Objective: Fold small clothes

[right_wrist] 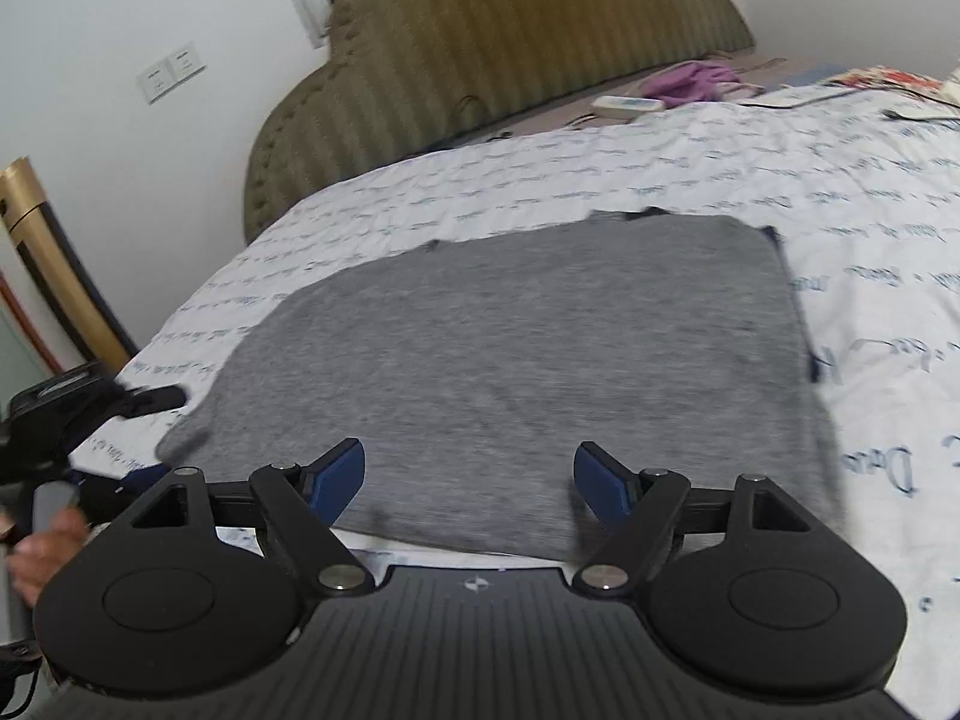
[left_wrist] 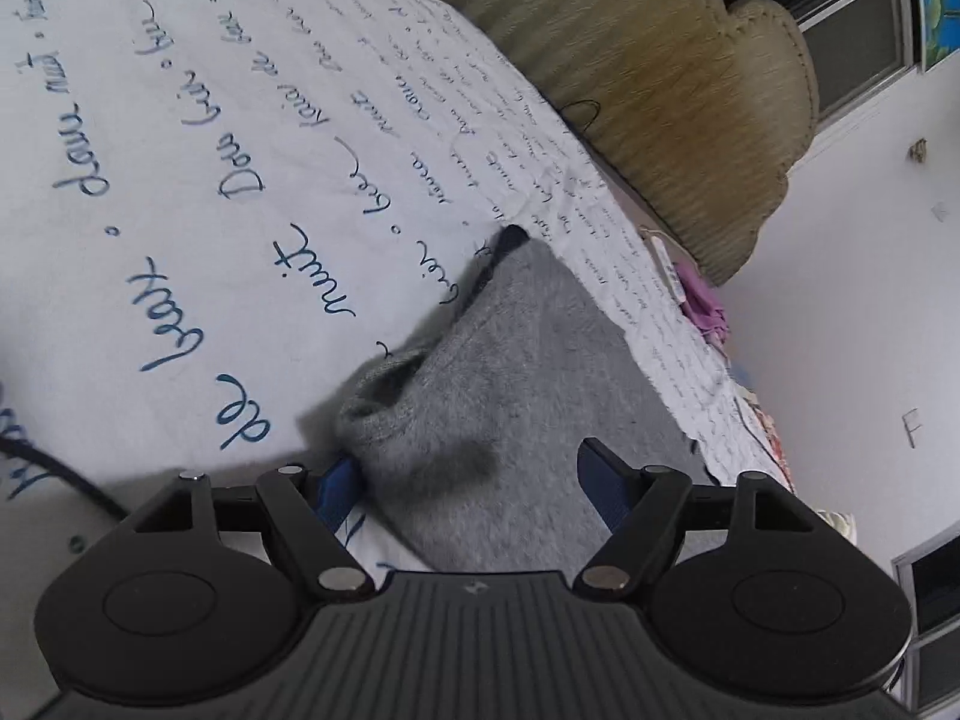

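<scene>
A grey garment with dark trim [right_wrist: 516,348] lies spread flat on the bed, folded to a rough rectangle. In the left wrist view the same grey garment [left_wrist: 510,372] runs away from the camera, with a bunched fold at its near left edge. My left gripper [left_wrist: 474,480] is open, its blue fingers [left_wrist: 342,486] astride the garment's near end. My right gripper [right_wrist: 471,474] is open just above the garment's near edge, holding nothing. The left gripper also shows at the left of the right wrist view [right_wrist: 138,399], beside the garment's corner.
The bed has a white cover with blue script [left_wrist: 180,180]. An olive padded headboard [right_wrist: 480,42] stands behind. A white remote [right_wrist: 627,105], purple cloth [right_wrist: 699,81] and cables lie near the headboard. A white wall [left_wrist: 870,300] flanks the bed.
</scene>
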The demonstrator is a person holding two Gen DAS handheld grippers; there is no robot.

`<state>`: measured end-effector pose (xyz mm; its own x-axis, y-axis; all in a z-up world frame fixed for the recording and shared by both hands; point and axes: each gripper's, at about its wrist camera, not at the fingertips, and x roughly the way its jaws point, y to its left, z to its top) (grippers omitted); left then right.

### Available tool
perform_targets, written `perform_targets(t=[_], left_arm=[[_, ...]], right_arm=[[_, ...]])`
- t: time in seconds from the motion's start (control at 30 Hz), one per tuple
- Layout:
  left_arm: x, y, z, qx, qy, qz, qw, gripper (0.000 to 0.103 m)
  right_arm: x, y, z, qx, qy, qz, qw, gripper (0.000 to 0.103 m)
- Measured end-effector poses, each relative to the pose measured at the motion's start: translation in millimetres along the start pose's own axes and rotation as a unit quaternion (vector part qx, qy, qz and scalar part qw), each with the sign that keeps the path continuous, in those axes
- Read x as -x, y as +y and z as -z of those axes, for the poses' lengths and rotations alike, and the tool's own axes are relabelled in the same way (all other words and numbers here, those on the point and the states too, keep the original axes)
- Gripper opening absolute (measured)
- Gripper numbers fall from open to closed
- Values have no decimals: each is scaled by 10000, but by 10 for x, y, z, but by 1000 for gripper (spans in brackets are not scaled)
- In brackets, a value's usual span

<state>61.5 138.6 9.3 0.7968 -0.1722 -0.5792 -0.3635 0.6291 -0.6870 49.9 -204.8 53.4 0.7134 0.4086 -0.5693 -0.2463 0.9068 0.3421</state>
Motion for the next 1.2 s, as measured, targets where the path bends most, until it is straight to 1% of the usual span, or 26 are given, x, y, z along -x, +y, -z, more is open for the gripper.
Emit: perform_targets(t=[0.03, 0.07, 0.1, 0.17, 0.27, 0.43, 0.5, 0.53, 0.57, 0.7, 0.8, 0.9, 1.07, 1.2], left_arm=[[-41, -11, 8, -35, -13, -64, 10000, 54], [-58, -5, 0, -89, 4, -142, 9999, 34], [-98, -4, 9, -110, 65, -175, 9998, 31], [-136, 40, 0, 18, 108, -93, 9999, 31], [-126, 74, 12, 24, 79, 6, 10000, 31], [-70, 180, 56, 58, 1, 241, 9997, 31], [-68, 196, 62, -11, -19, 194, 9998, 24], [-83, 197, 58, -35, 12, 120, 9999, 16], [-96, 211, 46, -28, 69, 107, 9999, 14], [-119, 291, -22, 214, 243, 234, 9992, 12], [-133, 291, -35, 165, 279, 247, 9992, 11], [-142, 297, -34, 162, 278, 278, 9991, 10], [-148, 335, -62, 206, 335, 344, 9986, 10], [-156, 352, -74, 210, 346, 373, 9985, 10]], right_arm=[[-10, 33, -3, 23, 13, -20, 10000, 83], [-25, 59, -5, 48, 38, -21, 10000, 84], [-45, 80, -13, 70, 70, 4, 10000, 84], [-71, 114, -25, 97, 142, 39, 9998, 84], [-107, 156, -67, 71, 175, -3, 9998, 84], [-272, 231, -244, -59, 222, -246, 9994, 84], [-382, 297, -322, -56, 262, -365, 9990, 84], [-450, 339, -359, -47, 307, -417, 9986, 84], [-524, 387, -389, -22, 366, -456, 9983, 84], [-791, 593, -474, 155, 556, -621, 9964, 84], [-994, 782, -601, 368, 643, -705, 9948, 84], [-1213, 999, -802, 586, 729, -782, 9925, 84], [-1490, 1308, -1086, 707, 711, -936, 9905, 84], [-1680, 1468, -1178, 789, 720, -968, 9896, 84]])
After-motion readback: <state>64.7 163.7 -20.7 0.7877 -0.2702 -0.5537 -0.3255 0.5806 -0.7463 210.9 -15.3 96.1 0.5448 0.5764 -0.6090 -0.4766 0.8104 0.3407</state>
